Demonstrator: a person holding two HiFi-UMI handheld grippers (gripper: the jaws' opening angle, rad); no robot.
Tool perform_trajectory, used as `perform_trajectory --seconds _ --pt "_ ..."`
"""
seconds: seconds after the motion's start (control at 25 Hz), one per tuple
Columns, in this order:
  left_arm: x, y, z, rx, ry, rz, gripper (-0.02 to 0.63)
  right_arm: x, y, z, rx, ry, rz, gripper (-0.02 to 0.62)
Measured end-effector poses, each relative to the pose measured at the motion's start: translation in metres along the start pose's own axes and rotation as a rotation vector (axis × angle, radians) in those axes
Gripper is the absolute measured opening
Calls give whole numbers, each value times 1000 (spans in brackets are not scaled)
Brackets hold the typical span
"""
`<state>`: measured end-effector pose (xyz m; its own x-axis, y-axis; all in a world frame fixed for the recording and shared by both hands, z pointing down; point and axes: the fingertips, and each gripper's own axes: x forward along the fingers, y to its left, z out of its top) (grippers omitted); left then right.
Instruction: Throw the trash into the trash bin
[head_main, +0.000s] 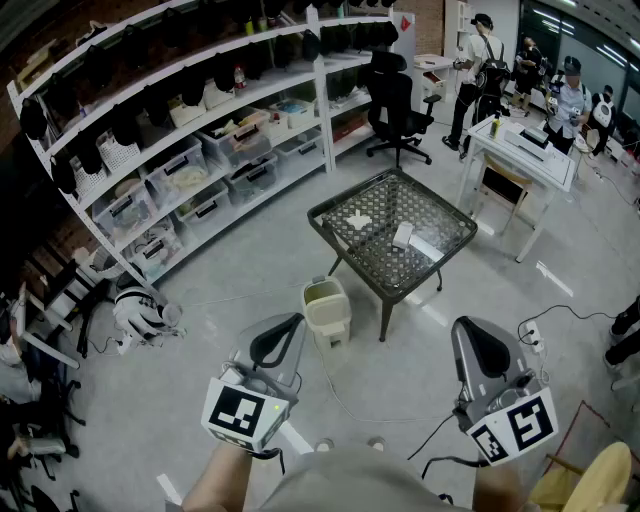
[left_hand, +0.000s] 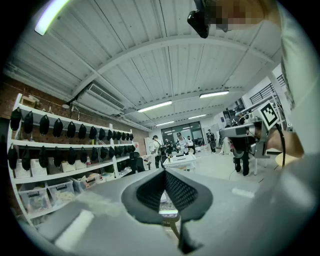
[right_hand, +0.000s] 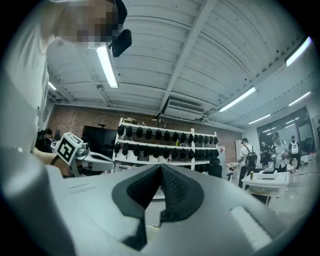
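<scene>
A small beige trash bin (head_main: 327, 310) stands on the floor by the near left corner of a dark glass-topped table (head_main: 340, 212). On the table lie pieces of white trash: a crumpled paper (head_main: 358, 221) and a small white box (head_main: 403, 236). My left gripper (head_main: 283, 330) is held low in front of me, a little short of the bin, shut and empty. My right gripper (head_main: 470, 335) is level at the right, also shut with nothing in it. In the left gripper view the left gripper (left_hand: 164, 172) has its jaws meeting at the tip; the right gripper (right_hand: 160, 167) looks the same in its own view.
Long white shelves (head_main: 200, 130) with storage bins run along the left. A black office chair (head_main: 392, 105) stands behind the table, and a white desk (head_main: 520, 150) with people around it is at the right. Cables and a power strip (head_main: 530, 335) lie on the floor.
</scene>
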<state>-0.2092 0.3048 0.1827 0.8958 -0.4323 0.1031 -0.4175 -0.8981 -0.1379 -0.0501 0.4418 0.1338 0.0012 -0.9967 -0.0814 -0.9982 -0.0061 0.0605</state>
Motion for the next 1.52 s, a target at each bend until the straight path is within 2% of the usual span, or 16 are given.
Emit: perform_trajectory --seconds 0.24,0.4,0.44,0.48,0.52,0.6,0.88,1.2,1.52 --pt "8 -14 1 2 6 11 2 -9 -14 -1 31 -11 15 3" --pt "12 -22 0 25 8 9 2 -19 -26 3 47 -53 -9 5" --pt "13 -25 1 25 9 10 2 -22 -30 5 52 -62 -15 62" --pt "14 -27 1 31 10 11 2 -24 -34 7 55 -69 -20 168" --pt "16 -28 1 45 10 11 2 -27 -39 8 55 -72 -26 217" --pt "19 -32 1 45 12 20 2 -32 -49 7 47 -71 -38 267" --pt "24 -46 -2 30 32 55 2 -45 -58 -9 45 -29 7 289" --pt "34 -47 -13 27 32 59 2 -40 -69 -30 59 -6 18 291" --pt "72 -21 -31 19 23 50 2 -8 -84 -57 56 21 7 296"
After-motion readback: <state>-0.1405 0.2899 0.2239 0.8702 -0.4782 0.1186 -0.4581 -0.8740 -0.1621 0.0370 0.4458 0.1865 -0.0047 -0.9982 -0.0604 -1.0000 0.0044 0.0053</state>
